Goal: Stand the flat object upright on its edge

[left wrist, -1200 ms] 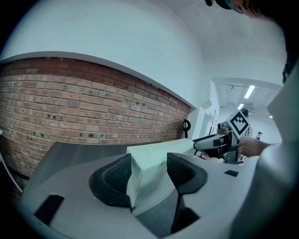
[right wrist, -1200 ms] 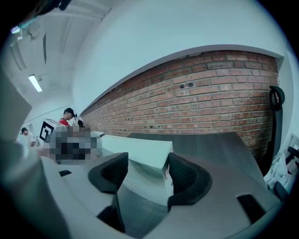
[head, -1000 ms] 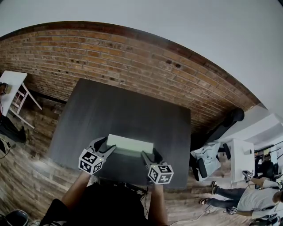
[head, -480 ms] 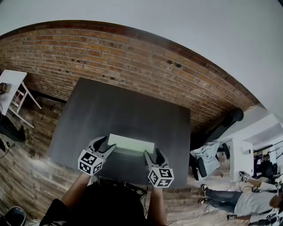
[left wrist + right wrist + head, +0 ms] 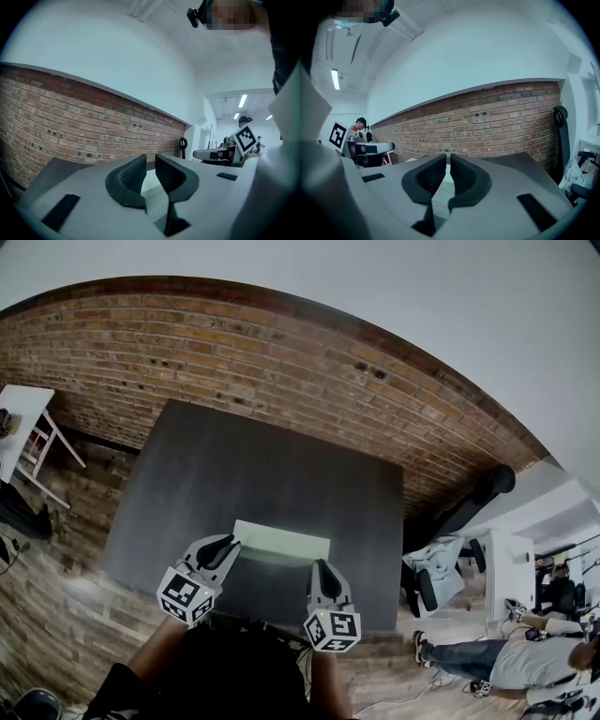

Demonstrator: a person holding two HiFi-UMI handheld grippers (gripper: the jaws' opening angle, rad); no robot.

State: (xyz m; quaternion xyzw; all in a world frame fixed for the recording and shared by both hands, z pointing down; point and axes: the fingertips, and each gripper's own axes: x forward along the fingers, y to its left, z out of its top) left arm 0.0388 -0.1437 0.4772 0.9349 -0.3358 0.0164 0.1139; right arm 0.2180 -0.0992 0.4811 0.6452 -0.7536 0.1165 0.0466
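A pale flat slab point(image 5: 281, 540) is on the dark table point(image 5: 272, 465) near its front edge. It seems to stand on a long edge, its bright top strip up and its near face in shade. My left gripper point(image 5: 225, 547) is just off the slab's left end and my right gripper point(image 5: 321, 569) just off its right end; neither touches it. Both pairs of jaws are closing, nearly together, with nothing between them. The left gripper point(image 5: 149, 161) and the right gripper point(image 5: 448, 161) each show only a narrow slit, with the pale slab point(image 5: 443, 197) beyond.
A brick wall point(image 5: 281, 362) runs behind the table. A white side table point(image 5: 21, 413) stands at the far left. Office chairs and a desk point(image 5: 459, 568) are at the right, with a person point(image 5: 534, 662) on the wooden floor beyond them.
Both grippers have let go of the slab's ends and drawn back toward me. Their jaws have gone from wide apart to nearly together. The slab stays in place.
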